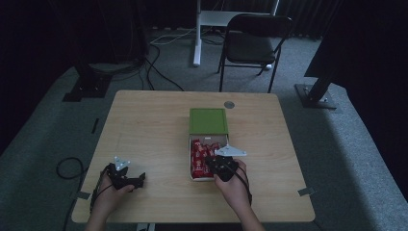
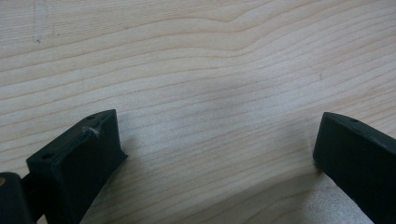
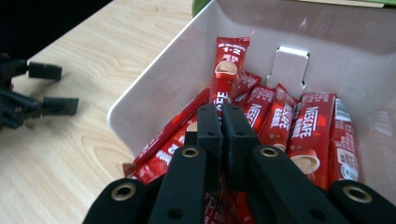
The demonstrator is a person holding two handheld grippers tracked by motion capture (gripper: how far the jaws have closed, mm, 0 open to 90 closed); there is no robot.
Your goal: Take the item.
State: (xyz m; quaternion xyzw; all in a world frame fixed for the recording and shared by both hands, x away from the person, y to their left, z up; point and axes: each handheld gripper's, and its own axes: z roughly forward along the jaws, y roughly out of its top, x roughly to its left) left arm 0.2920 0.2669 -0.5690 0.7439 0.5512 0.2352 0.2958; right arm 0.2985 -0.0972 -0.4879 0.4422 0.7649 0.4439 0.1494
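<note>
sachet (image 3: 228,70) stands upright between the clenched jaws of the right claw (image 3: 222,108), its top rising just past the tips, inside the white box (image 3: 154,88); left claw (image 2: 215,140) rests released.

High view overlooks table (image 1: 159,130); gripper views close-up.

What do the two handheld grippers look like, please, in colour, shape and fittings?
Both the left gripper and the right gripper are matt black with two blocky jaws, brass-ringed pivot holes, a grey three-cornered plate on top and a black cable trailing back over the hand.
</note>
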